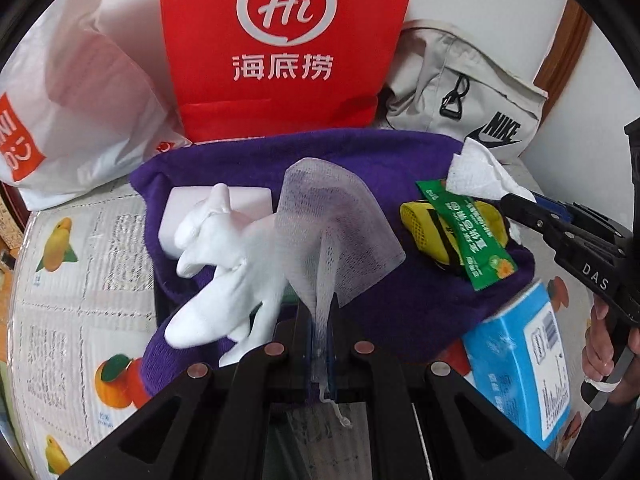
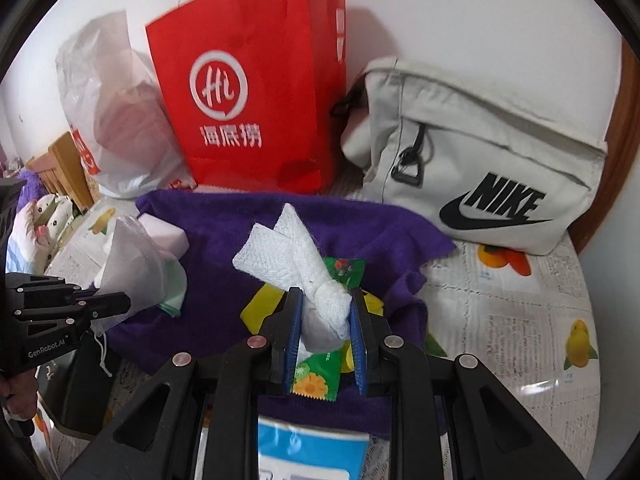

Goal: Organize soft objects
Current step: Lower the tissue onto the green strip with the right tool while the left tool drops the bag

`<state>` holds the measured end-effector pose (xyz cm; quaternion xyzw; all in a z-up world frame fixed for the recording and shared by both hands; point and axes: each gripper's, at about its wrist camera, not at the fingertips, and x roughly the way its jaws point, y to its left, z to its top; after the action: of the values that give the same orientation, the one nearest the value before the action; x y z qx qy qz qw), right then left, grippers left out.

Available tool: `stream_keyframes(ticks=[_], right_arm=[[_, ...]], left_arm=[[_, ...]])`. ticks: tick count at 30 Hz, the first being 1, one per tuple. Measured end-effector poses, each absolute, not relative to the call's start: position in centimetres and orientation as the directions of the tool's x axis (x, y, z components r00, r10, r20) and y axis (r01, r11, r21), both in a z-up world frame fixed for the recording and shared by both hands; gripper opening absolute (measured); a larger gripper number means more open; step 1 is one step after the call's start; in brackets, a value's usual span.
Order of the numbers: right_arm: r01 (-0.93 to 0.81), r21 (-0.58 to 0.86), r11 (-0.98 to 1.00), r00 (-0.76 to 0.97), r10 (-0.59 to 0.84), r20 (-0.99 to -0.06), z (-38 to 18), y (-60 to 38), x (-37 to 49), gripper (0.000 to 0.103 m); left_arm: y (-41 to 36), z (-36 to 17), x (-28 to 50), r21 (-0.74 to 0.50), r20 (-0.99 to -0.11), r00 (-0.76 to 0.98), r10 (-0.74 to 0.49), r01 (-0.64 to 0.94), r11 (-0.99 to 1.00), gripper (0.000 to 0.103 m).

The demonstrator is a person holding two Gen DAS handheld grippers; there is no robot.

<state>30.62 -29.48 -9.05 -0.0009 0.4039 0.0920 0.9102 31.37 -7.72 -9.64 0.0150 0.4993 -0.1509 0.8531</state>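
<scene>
On the fruit-print tablecloth [image 2: 520,320] — purple towel [image 1: 400,312], white wall [image 2: 440,8]

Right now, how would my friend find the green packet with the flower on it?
Find the big red paper bag by the wall; in front of it lies a purple towel. On the towel's right side, across a yellow mesh thing, lies the green sachet: long, flat, shiny, with an orange flower at one end.

Left gripper [image 1: 320,344] pinched tight on a mesh cloth [image 1: 332,224]; right gripper [image 2: 326,336] clamped on a paper towel [image 2: 296,264], both angled downward.
</scene>
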Motion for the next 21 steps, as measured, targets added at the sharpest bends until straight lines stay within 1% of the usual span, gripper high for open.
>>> stream_keyframes(ticks=[7, 10, 12, 13, 14, 15, 17, 18, 20, 21], right_arm=[[-0.16, 0.078, 0.984, 0.615, 0.161, -0.772, -10.6, -29.2, 32.4, 0.023], [-0.159, 0.08, 0.984, 0.603, 0.161, -0.782, -11.1, -29.2, 33.0, 0.023], [-0.154, 0.077, 0.985, 0.596, 0.155, -0.788, -11.3, -29.2, 33.3, 0.024], [-0.155, 0.078, 0.985, 0.594, 0.156, -0.789, -11.4, -29.2, 33.4, 0.024], [-0.156, 0.078, 0.985, 0.59, 0.157, -0.792, -11.4, -29.1, 33.5, 0.026], [-0.158, 0.079, 0.984, 0.586, 0.158, -0.795, -11.5, -29.1, 33.6, 0.028], [-0.155, 0.077, 0.985, 0.586, 0.154, -0.796, -11.5, -29.0, 33.7, 0.044], [-0.154, 0.077, 0.985, 0.59, 0.155, -0.792, -11.4, -29.0, 33.7, 0.047], [-0.153, 0.079, 0.985, 0.605, 0.157, -0.781, -11.0, -29.0, 33.4, 0.062], [-0.154, 0.081, 0.985, 0.61, 0.16, -0.776, -10.8, -29.0, 33.3, 0.065]], left_arm=[[-7.6, -10.9, 34.0, -0.157, -0.875, 0.414, -0.249, 0.243, 0.957, 0.008], [-7.9, -11.2, 34.7, -0.142, -0.882, 0.41, -0.231, 0.237, 0.961, 0.008], [-7.9, -11.3, 35.1, -0.147, -0.884, 0.406, -0.232, 0.23, 0.962, 0.013], [-8.0, -11.3, 35.3, -0.148, -0.886, 0.402, -0.23, 0.226, 0.963, 0.021], [-7.9, -11.3, 35.4, -0.152, -0.886, 0.4, -0.233, 0.224, 0.963, 0.03], [-7.9, -11.2, 35.4, -0.16, -0.884, 0.4, -0.242, 0.227, 0.961, 0.033], [-8.0, -11.0, 35.4, -0.173, -0.878, 0.403, -0.256, 0.231, 0.957, 0.047], [-8.0, -10.9, 35.3, -0.172, -0.878, 0.406, -0.255, 0.23, 0.958, 0.05], [-8.0, -10.6, 35.1, -0.165, -0.875, 0.414, -0.251, 0.232, 0.959, 0.058], [-8.0, -10.3, 35.0, -0.163, -0.874, 0.418, -0.249, 0.23, 0.959, 0.06]])
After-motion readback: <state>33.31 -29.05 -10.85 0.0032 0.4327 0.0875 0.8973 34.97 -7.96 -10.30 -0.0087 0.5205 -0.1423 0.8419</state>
